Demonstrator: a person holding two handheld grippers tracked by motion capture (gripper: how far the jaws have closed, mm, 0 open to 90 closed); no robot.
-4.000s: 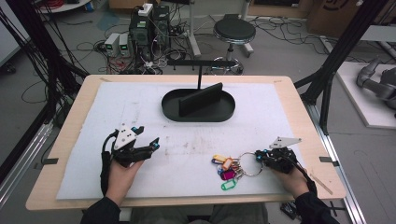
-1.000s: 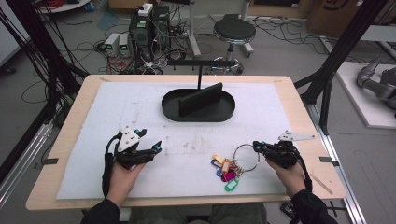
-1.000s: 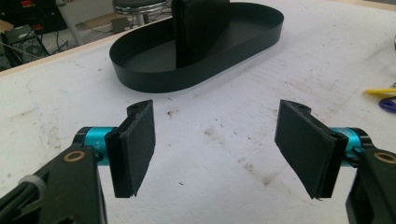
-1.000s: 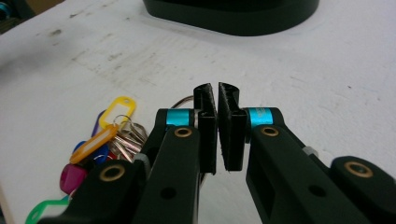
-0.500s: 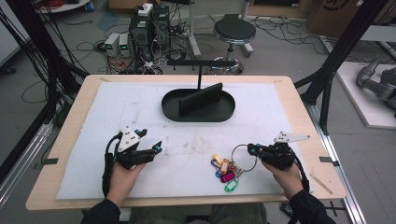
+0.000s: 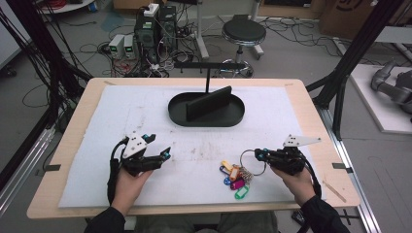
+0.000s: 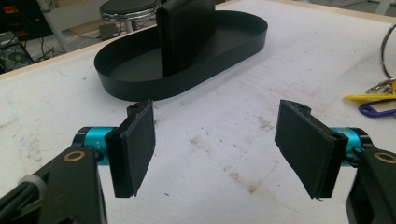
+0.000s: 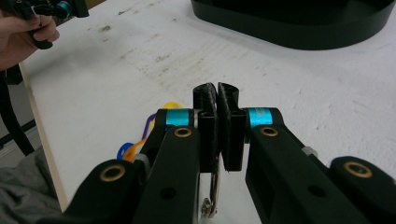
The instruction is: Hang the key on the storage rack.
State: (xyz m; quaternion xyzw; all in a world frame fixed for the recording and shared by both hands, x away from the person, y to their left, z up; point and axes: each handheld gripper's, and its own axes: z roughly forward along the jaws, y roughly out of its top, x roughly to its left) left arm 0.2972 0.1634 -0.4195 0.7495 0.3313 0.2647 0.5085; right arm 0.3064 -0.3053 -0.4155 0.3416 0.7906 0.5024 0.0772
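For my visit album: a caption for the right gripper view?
Right gripper shut on the key ring, coloured key tags beside it, black tray beyond.

Shiny metal key ring [image 6: 252, 160], glossy plastic tags [image 6: 233, 177], matt black tray [image 6: 206, 116].

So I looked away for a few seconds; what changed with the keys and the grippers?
The right gripper slid left to the key ring and shut on it; the ring sits pinched between its pads in the right gripper view. The left gripper kept open and still; the black tray is unmoved.
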